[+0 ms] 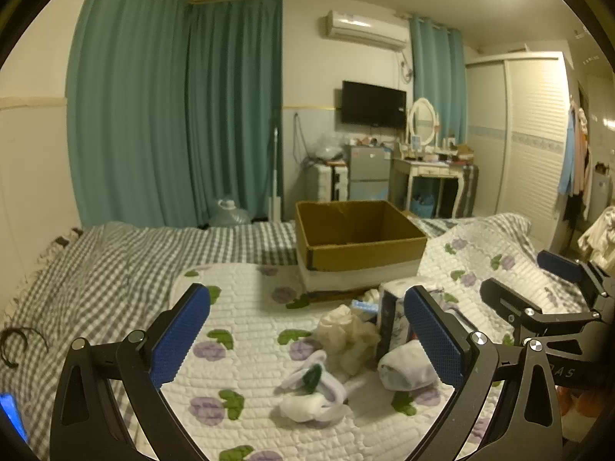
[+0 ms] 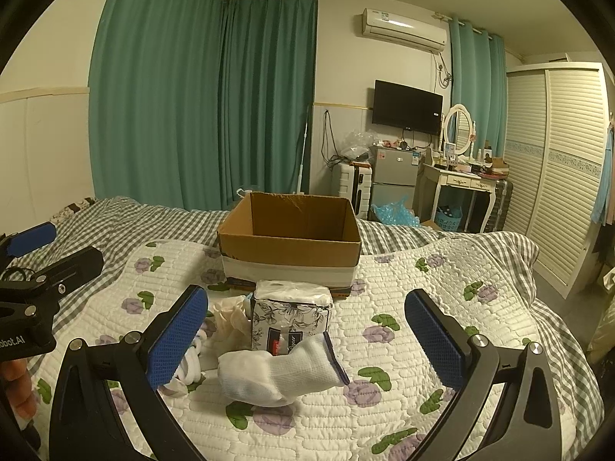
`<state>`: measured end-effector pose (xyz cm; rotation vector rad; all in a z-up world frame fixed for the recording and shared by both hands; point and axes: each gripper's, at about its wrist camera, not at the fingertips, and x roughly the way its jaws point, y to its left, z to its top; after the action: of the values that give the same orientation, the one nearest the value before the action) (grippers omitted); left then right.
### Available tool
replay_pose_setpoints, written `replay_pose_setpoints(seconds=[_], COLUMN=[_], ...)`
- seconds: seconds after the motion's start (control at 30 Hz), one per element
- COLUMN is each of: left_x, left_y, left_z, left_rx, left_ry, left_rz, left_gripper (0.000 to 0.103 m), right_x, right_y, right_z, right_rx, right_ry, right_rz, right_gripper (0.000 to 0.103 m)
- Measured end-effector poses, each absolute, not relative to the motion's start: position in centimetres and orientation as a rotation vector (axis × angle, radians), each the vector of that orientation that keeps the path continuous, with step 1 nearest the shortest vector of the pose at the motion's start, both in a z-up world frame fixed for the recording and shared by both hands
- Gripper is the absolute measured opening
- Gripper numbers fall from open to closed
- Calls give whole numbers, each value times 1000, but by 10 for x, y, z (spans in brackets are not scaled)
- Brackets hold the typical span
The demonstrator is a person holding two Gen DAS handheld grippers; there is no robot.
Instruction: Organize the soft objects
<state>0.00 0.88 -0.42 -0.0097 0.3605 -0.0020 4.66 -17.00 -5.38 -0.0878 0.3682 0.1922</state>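
A white sock (image 2: 276,372) with a dark-trimmed cuff lies on the quilt (image 2: 403,280), at about 6 o'clock in the right wrist view, its cuff touching the foot of a floral tissue pack (image 2: 292,317). The pack stands just at 12 o'clock from the sock. At 9 o'clock from the pack sits a crumpled cream cloth (image 2: 230,320), and at 8 o'clock a white looped item (image 2: 192,365) shows partly behind a blue pad. In the left wrist view that white item (image 1: 315,392) has a green patch and lies at 6 o'clock, with the cream cloth (image 1: 348,332) at 1 o'clock from it and the sock (image 1: 407,368) at 3 o'clock.

An open cardboard box (image 2: 290,238) rests on the bed at 12 o'clock from the pile, just beyond the tissue pack; what its floor holds cannot be seen.

The right gripper (image 2: 305,336) hangs above the sock with its jaws spread wide, grasping nothing. The left gripper (image 1: 307,336) is likewise released, spread over the white item and cloth.

A grey checked bedsheet (image 1: 115,261) extends under the quilt toward 9 o'clock. Green curtains (image 2: 200,96) hang at 11 o'clock.
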Motion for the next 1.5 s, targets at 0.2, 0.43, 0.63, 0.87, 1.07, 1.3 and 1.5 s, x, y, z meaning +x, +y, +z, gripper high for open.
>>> replay_pose_setpoints(seconds=[0.2,0.43,0.63,0.87,1.07,1.3,1.5], left_x=[-1,0,-7,8,32,39,54], left_y=[9,8,11,21,23,10,10], left_z=[-3,-1,4,-29,-101,-124,-143], left_rx=[-10,-9,-14,-19,-30,7,-13], left_ry=[358,355,340,459,675,722,778], left_rz=[-3,-3,4,52,67,41,-10], left_gripper=[103,103,103,103,102,102,98], right_x=[47,43,40,71,100,122,128], right_y=[-170,-167,-167,-150,-144,-132,-137], right_z=[-54,-49,-45,-94,-144,-176,-177], right_rx=[-89,-96,-101,-147,-122,-152,-120], right_ry=[368,358,357,543,689,768,780], right_rz=[191,196,209,280,319,336,351], right_gripper=[103,103,103,103,103,99,66])
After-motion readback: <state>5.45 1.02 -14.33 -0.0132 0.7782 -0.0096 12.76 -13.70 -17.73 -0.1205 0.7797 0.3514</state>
